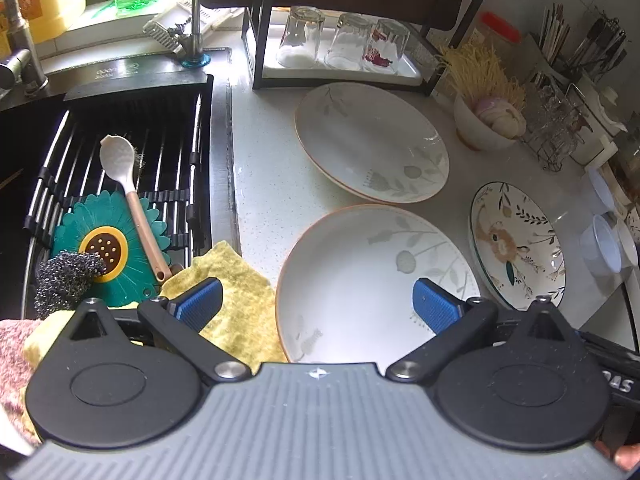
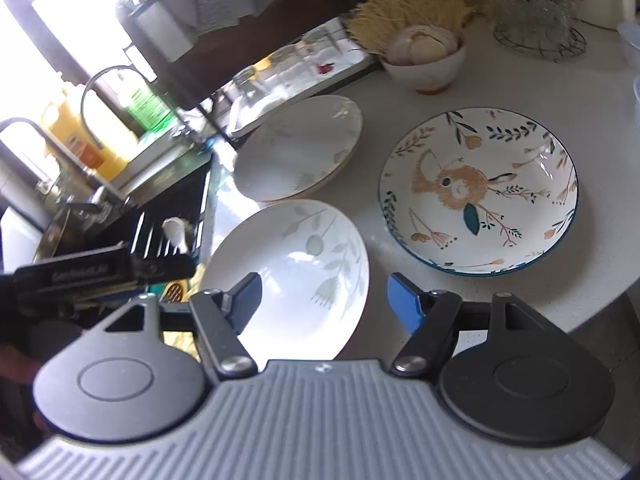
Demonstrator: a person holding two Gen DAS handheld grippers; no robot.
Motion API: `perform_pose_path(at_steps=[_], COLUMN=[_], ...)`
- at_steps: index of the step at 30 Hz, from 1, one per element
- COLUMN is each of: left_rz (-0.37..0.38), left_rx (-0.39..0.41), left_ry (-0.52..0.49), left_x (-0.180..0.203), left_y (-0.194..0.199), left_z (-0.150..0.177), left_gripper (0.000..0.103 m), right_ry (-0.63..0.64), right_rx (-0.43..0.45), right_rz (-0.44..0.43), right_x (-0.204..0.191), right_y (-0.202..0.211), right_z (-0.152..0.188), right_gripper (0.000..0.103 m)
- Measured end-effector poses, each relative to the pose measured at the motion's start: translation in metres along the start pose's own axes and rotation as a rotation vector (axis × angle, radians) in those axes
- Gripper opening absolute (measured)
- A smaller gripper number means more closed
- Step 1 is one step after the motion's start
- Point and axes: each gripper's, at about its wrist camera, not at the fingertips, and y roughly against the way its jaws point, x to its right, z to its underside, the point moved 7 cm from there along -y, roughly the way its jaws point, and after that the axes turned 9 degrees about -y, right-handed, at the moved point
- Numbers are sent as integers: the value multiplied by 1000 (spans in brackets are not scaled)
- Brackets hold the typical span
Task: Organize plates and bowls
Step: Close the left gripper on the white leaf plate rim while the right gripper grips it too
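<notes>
White speckled stone was the countertop (image 1: 268, 168) under everything I saw. On it lay three plates. The nearest one, a white shallow plate with pale grey-green leaves and a thin orange rim (image 1: 360, 280), sat just beside the black sink (image 1: 120, 80), and its left edge touched a yellow-green cloth (image 1: 236, 292). A second white leaf-patterned plate (image 1: 372, 140) lay behind it, near but apart. To the right of both was a white plate with a brown rabbit drawing and a dark teal rim (image 2: 480, 192), also apart from the others.

My left gripper (image 1: 318, 306) hung over the near plate with its blue pads far from each other: one pad over the cloth, the other over the plate's right part. It held nothing. My right gripper (image 2: 324, 300) was over the right side of the same plate, jaws about half apart, one pad above the plate's inside and the other above bare counter beyond the rim. The rim stood between the pads, but I believe they did not press it; this view was blurred, so I am not fully sure.

Farther back stood a small white bowl with garlic bulbs (image 1: 486, 128) and three clear drinking glasses turned upside down (image 1: 344, 42) on a white tray. On the black sink rack (image 1: 132, 152) rested a white spoon with a wooden handle (image 1: 128, 200) across a teal flower-shaped mat (image 1: 116, 248).
</notes>
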Motion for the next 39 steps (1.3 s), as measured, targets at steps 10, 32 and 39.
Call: perform_pose_path(at_steps=[10,32,39], left_rz=[49,42,59], left_rx=[-44,-80,-77], left_ry=[-41,-96,-86], left_x=[-6,-13,-12], left_y=[-43,-84,-79], left_z=[-12,-16,-15], left_gripper=[89,36,30], right_ry=[-59,-79,-58], right_rx=[-36,-21,-33], right_rz=[48,56,38], right_x=[6,10,10], right_y=[-40,-60,-53], right_z=[9,1,-2], right_gripper=[49,18,18])
